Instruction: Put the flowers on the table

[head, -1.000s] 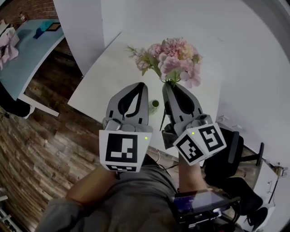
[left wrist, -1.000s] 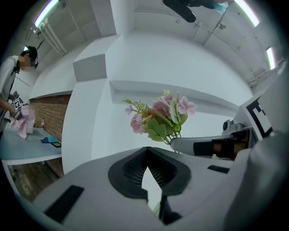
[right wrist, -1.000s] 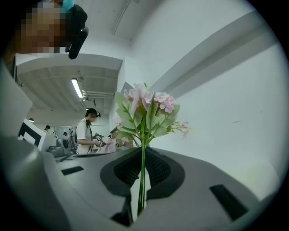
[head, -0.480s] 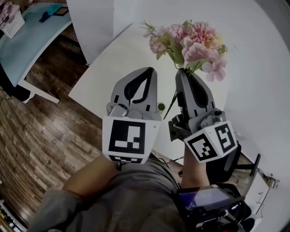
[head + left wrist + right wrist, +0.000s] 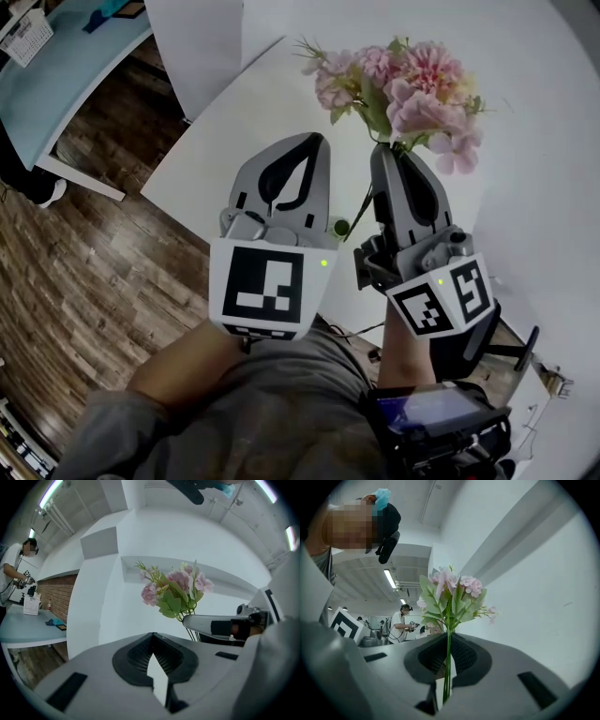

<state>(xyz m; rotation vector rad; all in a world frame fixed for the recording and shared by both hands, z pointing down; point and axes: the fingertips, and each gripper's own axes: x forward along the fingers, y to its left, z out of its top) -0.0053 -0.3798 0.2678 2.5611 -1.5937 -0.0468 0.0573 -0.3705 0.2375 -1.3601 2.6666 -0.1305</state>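
— State of the right gripper (image 5: 392, 155)?
— Pinched almost fully closed on the bunch of pink flowers with green leaves and thin green stems (image 5: 403, 80). Gripping low on the stems, held upright between the ribbed black pads (image 5: 461, 656), with the blossoms fanned out just above the jaw tips.

— And the left gripper (image 5: 309, 145)?
— Shut as well, pad against pad, holding nothing. Sitting just beside the right gripper, on its left, tips roughly level with it. Not touching the bunch, which is ahead and to the right of its jaws in the left gripper view.

— Place of the bunch against the table?
— Up over the white rectangular table top (image 5: 234, 131), which lies beneath and ahead of both pairs of jaws. One thin stem end hanging down between the two grippers. Cannot tell whether it touches the surface.

— Anything else around?
— A small green round item (image 5: 339, 226) between the two grippers, close to their bodies, too small to identify. Brown wood-plank floor (image 5: 84, 253) to the left of the left gripper. A pale blue desk (image 5: 66, 75) well off to that gripper's upper left. A person in a white T-shirt (image 5: 11, 571) beside that desk, far left in the left gripper view.
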